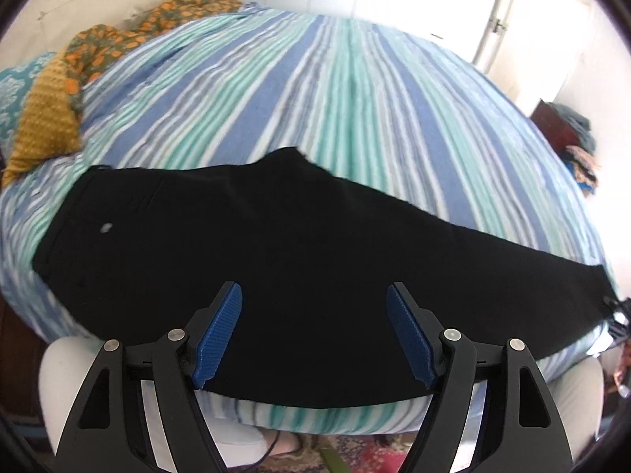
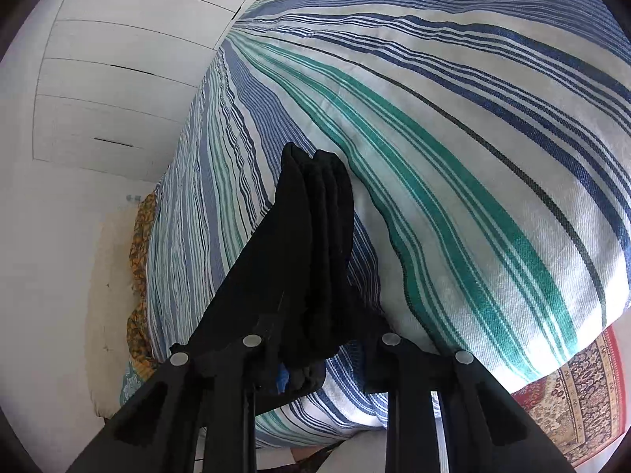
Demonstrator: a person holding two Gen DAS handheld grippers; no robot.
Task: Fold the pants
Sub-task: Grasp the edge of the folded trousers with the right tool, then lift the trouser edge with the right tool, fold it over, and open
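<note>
You find no readable text, label, brand, number or sign in either wrist view.

Pants on bed, near edge
Pants lie across the bed; blankets far left.
</note>
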